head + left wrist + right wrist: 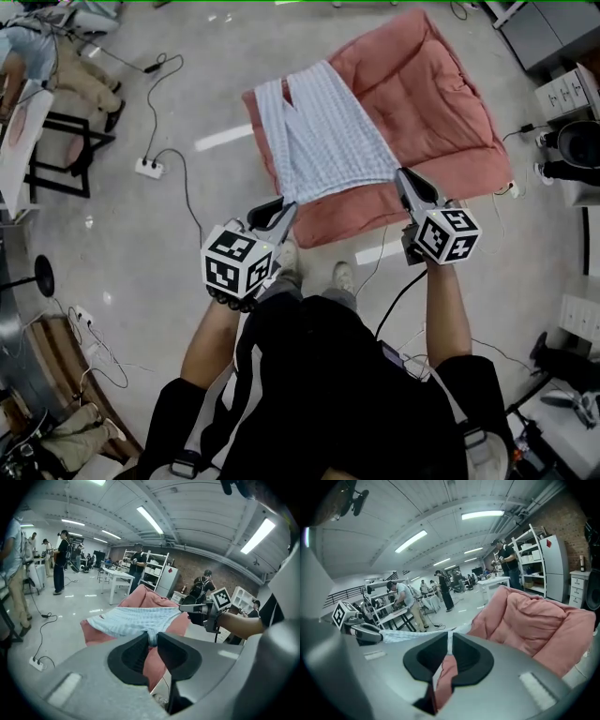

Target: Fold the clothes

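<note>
Over pink cushion (441, 103), pale striped garment (323, 131)

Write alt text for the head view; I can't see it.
Seen from above, the left gripper and right gripper each pinch a near corner of a pale blue striped garment spread over a pink cushion on the grey floor. The person's dark top fills the bottom edge.

The striped garment (323, 131) hides the left half of the pink cushion (431, 94). At the cushion's near edge, the garment's two corners disappear inside the clamped jaws of the left gripper (287, 206) and the right gripper (403, 176). In the right gripper view, that gripper's own body hides all but a thin strip of cloth.
</note>
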### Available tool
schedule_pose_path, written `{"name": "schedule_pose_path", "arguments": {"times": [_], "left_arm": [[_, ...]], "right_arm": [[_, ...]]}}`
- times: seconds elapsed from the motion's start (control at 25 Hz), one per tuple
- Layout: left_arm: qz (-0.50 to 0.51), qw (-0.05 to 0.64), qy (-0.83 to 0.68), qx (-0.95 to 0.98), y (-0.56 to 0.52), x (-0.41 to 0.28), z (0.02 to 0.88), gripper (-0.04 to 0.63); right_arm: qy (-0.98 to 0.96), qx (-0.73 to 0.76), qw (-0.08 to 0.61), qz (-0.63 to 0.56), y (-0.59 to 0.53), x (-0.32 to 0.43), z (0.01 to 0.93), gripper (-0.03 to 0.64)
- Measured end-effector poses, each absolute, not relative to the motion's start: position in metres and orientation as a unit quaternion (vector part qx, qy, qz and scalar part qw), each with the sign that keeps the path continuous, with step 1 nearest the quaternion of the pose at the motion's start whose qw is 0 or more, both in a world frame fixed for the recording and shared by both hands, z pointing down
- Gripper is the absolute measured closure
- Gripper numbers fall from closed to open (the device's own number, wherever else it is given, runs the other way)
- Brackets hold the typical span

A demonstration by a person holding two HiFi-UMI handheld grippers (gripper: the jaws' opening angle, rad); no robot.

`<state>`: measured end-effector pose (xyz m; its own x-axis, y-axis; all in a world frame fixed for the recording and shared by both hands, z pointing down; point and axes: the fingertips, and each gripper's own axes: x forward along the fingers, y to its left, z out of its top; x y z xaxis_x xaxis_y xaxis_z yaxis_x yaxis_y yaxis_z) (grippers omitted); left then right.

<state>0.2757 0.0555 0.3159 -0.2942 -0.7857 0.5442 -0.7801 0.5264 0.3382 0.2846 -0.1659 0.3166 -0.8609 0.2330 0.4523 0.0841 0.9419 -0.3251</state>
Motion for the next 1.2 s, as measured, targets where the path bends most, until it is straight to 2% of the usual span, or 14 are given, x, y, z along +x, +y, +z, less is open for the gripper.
{"name": "schedule_pose_path", "arguments": {"times": [0.32, 0.64, 1.2], "left_arm": [[-0.036, 0.348, -0.840, 0.414, 0.044, 0.312, 0.334, 0.526], [-0.056, 0.333, -0.867, 0.367, 0.036, 0.367, 0.332, 0.526], [-0.086, 0.357, -0.853, 0.372, 0.021, 0.428, 0.359, 0.526]], "right_arm": [[-0.939, -0.150, 0.284, 0.125, -0.175, 0.315, 0.338, 0.580], [-0.931, -0.205, 0.287, 0.099, -0.185, 0.357, 0.334, 0.580], [-0.920, -0.193, 0.321, 0.115, -0.202, 0.420, 0.366, 0.580]]}}
